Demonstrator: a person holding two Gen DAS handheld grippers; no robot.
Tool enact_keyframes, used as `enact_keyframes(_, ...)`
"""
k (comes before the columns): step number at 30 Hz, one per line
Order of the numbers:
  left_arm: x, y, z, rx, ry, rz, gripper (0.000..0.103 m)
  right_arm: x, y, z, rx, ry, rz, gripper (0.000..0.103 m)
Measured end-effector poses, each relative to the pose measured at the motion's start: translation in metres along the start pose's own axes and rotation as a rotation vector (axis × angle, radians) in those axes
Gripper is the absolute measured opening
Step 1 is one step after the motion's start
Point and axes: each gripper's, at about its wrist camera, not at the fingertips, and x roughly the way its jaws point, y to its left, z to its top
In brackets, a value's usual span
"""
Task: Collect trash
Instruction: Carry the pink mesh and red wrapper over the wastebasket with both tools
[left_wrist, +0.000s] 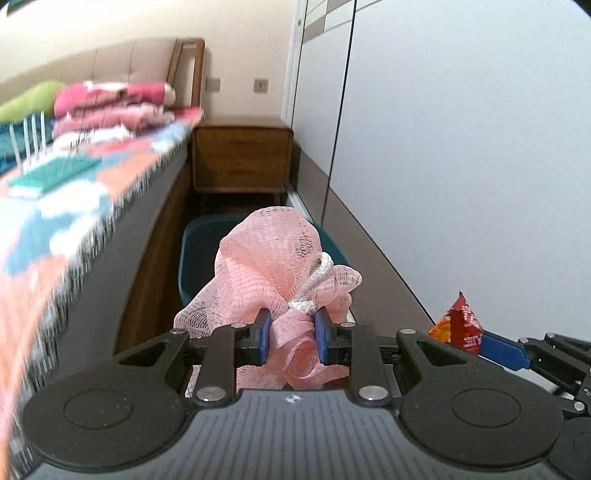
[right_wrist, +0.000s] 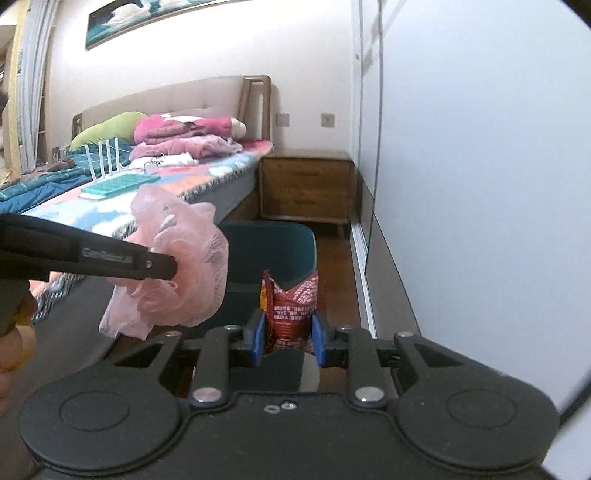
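Note:
My left gripper (left_wrist: 291, 332) is shut on a pink mesh bath sponge (left_wrist: 269, 258) with a white cord, held up in the air in front of a dark teal bin (left_wrist: 192, 258). In the right wrist view the same pink sponge (right_wrist: 177, 258) hangs at the left from the left gripper's black arm. My right gripper (right_wrist: 288, 338) is shut on a crumpled red snack wrapper (right_wrist: 291, 306), with the teal bin (right_wrist: 273, 251) just beyond it on the floor. The red wrapper (left_wrist: 461, 321) also shows at the right of the left wrist view, pinched by a blue pad.
A bed (right_wrist: 110, 199) with a patterned cover, folded pink clothes (right_wrist: 184, 136) and a teal rack (right_wrist: 114, 184) runs along the left. A wooden nightstand (right_wrist: 306, 188) stands behind the bin. White wardrobe doors (right_wrist: 480, 184) line the right. A hand (right_wrist: 14, 343) shows at the left edge.

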Motion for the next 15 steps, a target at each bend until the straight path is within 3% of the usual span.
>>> enact_keyframes(8, 0.049, 0.020, 0.053, 0.008, 0.001, 0.016, 0.023, 0.067, 0.009, 0.049, -0.013, 0.023, -0.009, 0.025)
enact_keyframes(15, 0.108, 0.040, 0.058, -0.005, 0.062, -0.027, 0.023, 0.133, 0.017, 0.052, -0.027, 0.131, -0.047, 0.025)
